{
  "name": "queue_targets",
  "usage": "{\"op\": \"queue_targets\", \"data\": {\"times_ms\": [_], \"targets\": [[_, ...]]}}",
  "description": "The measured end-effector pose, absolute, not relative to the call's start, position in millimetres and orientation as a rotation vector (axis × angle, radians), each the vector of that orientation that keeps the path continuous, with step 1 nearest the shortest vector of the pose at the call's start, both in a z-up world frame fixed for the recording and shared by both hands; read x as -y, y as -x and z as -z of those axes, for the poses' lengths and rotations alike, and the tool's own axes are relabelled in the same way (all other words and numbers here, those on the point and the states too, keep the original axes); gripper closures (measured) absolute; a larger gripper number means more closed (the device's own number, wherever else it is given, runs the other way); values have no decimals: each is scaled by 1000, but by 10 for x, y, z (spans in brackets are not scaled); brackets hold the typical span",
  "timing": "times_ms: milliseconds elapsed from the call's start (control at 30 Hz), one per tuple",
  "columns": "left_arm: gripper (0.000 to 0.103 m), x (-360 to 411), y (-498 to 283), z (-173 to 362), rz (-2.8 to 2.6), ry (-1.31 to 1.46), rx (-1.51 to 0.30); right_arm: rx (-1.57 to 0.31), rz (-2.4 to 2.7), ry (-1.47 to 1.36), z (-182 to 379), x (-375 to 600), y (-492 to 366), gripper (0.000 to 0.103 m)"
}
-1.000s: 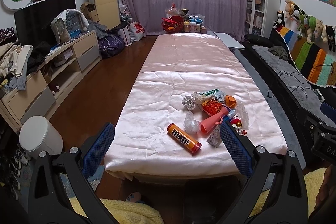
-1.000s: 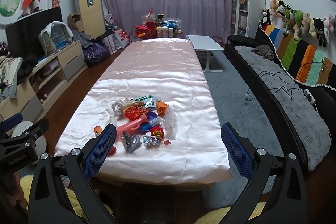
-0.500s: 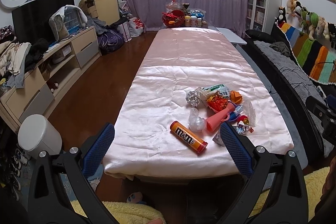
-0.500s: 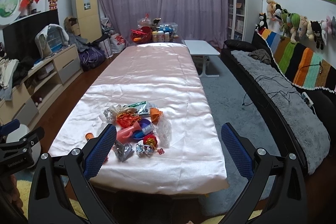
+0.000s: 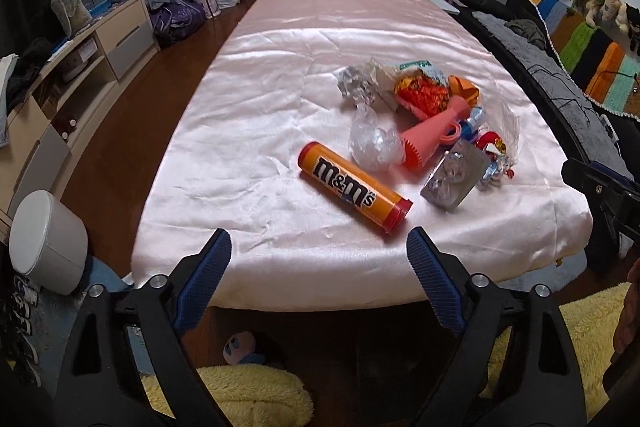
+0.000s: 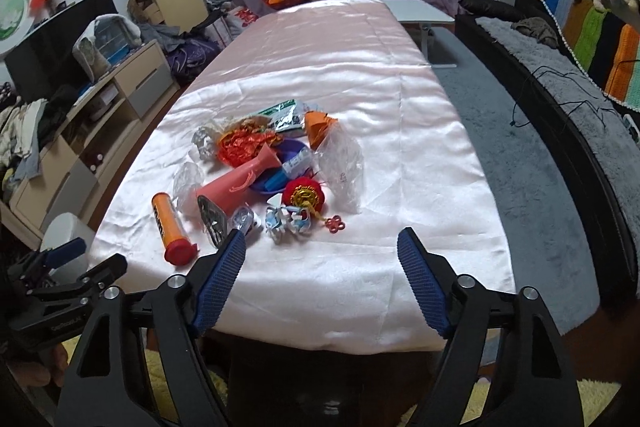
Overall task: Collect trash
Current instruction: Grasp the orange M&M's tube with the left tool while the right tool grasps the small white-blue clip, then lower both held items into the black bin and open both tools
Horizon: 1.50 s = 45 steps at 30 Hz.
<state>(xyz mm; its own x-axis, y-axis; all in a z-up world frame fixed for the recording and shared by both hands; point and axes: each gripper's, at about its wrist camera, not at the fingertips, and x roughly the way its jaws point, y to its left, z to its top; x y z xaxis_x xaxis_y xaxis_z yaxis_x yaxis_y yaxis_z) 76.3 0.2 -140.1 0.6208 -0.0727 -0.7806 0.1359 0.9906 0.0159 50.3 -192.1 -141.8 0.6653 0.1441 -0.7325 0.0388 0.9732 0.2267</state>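
Observation:
A heap of trash lies on the pink satin table [image 5: 280,75] near its front end. It holds an orange M&M's tube [image 5: 354,187], a pink cone [image 5: 428,135], crumpled clear plastic [image 5: 372,145], a silver foil packet [image 5: 454,175] and red wrappers [image 5: 422,95]. My left gripper [image 5: 319,245] is open and empty, just short of the table's front edge, with the tube just beyond. My right gripper [image 6: 322,243] is open and empty at the front edge. Ahead of it lie the tube [image 6: 170,223], the cone [image 6: 240,183], a red ornament [image 6: 306,193] and a clear bag [image 6: 342,165].
A white lidded bin [image 5: 48,241] stands on the floor left of the table [image 6: 400,131]. A low cabinet [image 5: 80,67] runs along the left wall. A dark sofa [image 6: 560,95] lines the right side. Yellow fluffy fabric [image 5: 248,395] lies below the grippers.
Both grippers have moved forward and tilted down toward the table's front end. The trash heap now looks much closer. Both stay open.

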Motion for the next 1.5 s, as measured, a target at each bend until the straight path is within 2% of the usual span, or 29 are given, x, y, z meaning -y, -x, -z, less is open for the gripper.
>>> {"op": "queue_targets", "data": {"times_ms": [67, 133, 333, 767, 933, 1067, 1233, 1500], "targets": [[31, -16, -809, 1512, 115, -83, -938, -859, -92, -235, 1484, 1858, -574, 49], [35, -51, -840, 1584, 111, -95, -976, -877, -129, -224, 1538, 1772, -645, 60], [37, -13, -971, 1619, 156, -86, -995, -911, -177, -205, 1700, 1622, -846, 78], [38, 220, -1301, 1720, 183, -42, -1024, -915, -124, -133, 1742, 1639, -1011, 77], [47, 250, -1358, 1807, 193, -22, -1048, -934, -136, -136, 1826, 1620, -1064, 79], [57, 278, -1332, 1807, 216, -27, -1046, -926, -149, -120, 1790, 1603, -1058, 90], [70, 298, -1295, 1799, 241, -24, -1041, -924, -168, -115, 1774, 1580, -1020, 94], [74, 246, -1154, 1772, 255, -20, -1037, -882, -161, -114, 1602, 1626, -870, 95]]}}
